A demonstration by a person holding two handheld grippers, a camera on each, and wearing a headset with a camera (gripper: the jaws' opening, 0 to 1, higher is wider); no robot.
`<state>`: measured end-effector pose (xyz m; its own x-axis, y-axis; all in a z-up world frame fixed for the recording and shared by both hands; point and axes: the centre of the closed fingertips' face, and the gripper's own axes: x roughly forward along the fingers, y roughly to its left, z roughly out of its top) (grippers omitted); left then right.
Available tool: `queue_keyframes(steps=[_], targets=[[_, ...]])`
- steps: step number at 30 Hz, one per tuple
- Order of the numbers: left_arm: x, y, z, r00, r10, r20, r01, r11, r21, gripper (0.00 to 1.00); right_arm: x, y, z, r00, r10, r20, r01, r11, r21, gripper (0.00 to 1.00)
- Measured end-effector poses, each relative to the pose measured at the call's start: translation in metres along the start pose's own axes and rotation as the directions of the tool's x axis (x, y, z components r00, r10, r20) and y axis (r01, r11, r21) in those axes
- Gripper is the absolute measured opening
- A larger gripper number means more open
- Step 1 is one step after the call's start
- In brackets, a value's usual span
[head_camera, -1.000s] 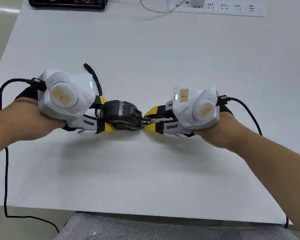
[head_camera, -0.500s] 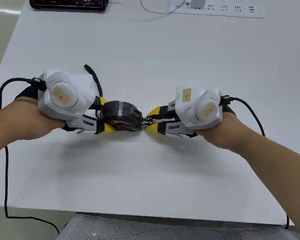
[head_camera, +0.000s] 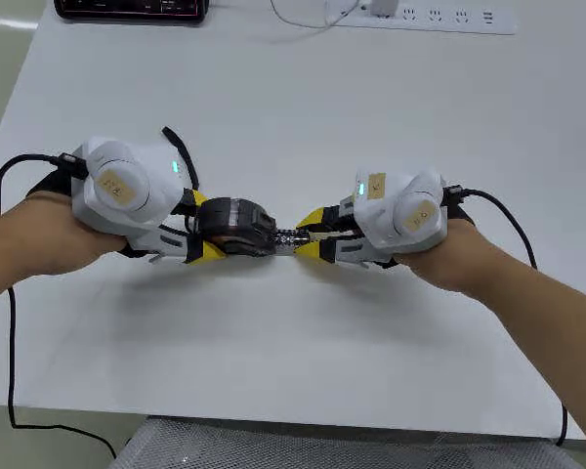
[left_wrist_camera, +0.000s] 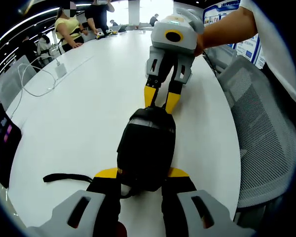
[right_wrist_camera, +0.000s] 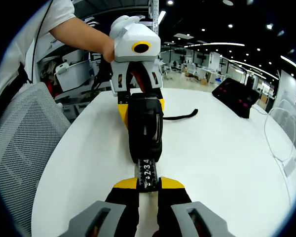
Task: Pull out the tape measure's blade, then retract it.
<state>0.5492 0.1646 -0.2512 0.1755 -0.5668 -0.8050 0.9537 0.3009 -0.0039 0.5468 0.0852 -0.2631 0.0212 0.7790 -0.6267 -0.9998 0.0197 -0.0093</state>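
A black tape measure [head_camera: 236, 225] lies on the white table [head_camera: 293, 107], held at its body by my left gripper [head_camera: 203, 227], which is shut on it. In the left gripper view the case [left_wrist_camera: 146, 148] sits between the yellow-tipped fingers [left_wrist_camera: 107, 174]. My right gripper [head_camera: 311, 237] is shut on the blade's end; a short stretch of blade [head_camera: 288, 236] shows between case and gripper. The right gripper view shows the blade [right_wrist_camera: 146, 174] with printed numbers running from the case [right_wrist_camera: 145, 126] into the pads. The tape's black wrist strap [right_wrist_camera: 180, 116] lies on the table.
A power strip [head_camera: 425, 14] with a white cable lies at the table's far edge, and a dark device [head_camera: 132, 8] at the far left. Black cables trail from both grippers. A mesh chair [head_camera: 322, 445] stands at the near table edge. People sit far down the table [left_wrist_camera: 69, 29].
My right gripper has moved rightward, away from the case, and a short length of blade has come out. The left gripper and the case have stayed put.
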Motion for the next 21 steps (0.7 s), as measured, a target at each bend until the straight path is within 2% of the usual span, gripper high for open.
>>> queue_keyframes(steps=[21], targets=[[0.0, 0.0, 0.0, 1.0, 0.003, -0.002, -0.003, 1.0, 0.006, 0.27, -0.014, -0.002, -0.011, 0.9995, -0.013, -0.027, 0.013, 1.0, -0.006, 0.09]])
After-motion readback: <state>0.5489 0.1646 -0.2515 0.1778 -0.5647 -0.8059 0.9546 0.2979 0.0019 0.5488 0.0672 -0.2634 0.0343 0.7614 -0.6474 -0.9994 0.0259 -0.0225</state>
